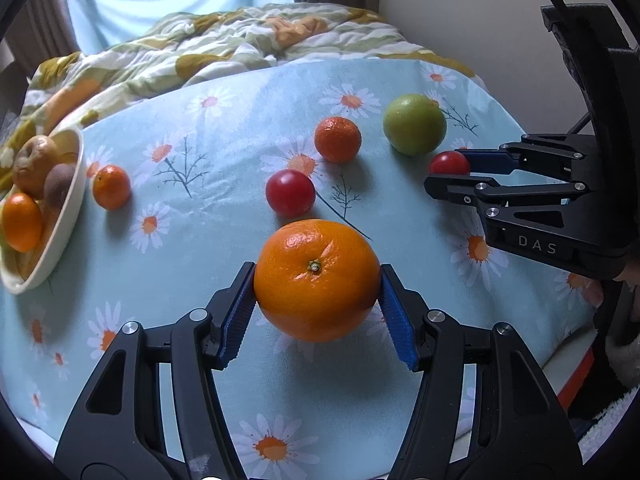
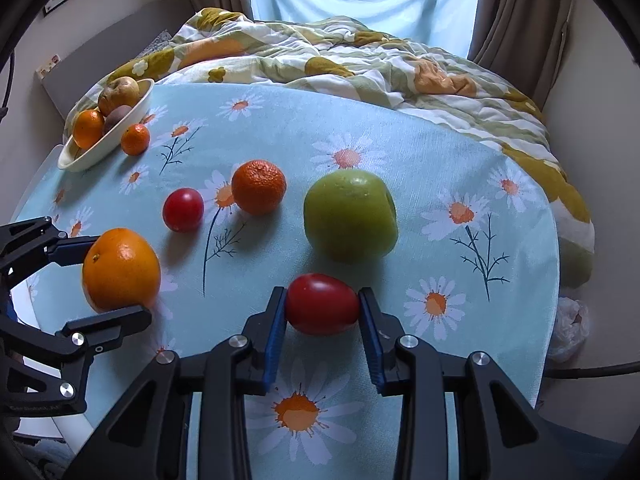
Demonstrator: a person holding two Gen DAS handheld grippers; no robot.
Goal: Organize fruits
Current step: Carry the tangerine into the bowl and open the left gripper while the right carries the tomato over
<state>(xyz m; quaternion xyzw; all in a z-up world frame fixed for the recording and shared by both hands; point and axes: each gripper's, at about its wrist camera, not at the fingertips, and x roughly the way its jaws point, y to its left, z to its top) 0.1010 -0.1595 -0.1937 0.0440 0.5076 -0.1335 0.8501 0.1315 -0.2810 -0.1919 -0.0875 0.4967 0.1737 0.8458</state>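
- Daisy-print blue tablecloth [image 1: 240, 128] fronts a rumpled quilt [image 1: 224, 40] and curtained window; the left gripper [image 1: 316, 284] clamps a large orange [image 1: 317, 279]; the fruit bowl [image 1: 68, 216] sits far left.
- Same cloth in the right view: the right gripper [image 2: 322, 306] pinches a red tomato [image 2: 321, 303], green apple [image 2: 350, 216] just beyond.

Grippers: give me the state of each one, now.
Left gripper: jaws shut on the large orange.
Right gripper: jaws shut on the red tomato.
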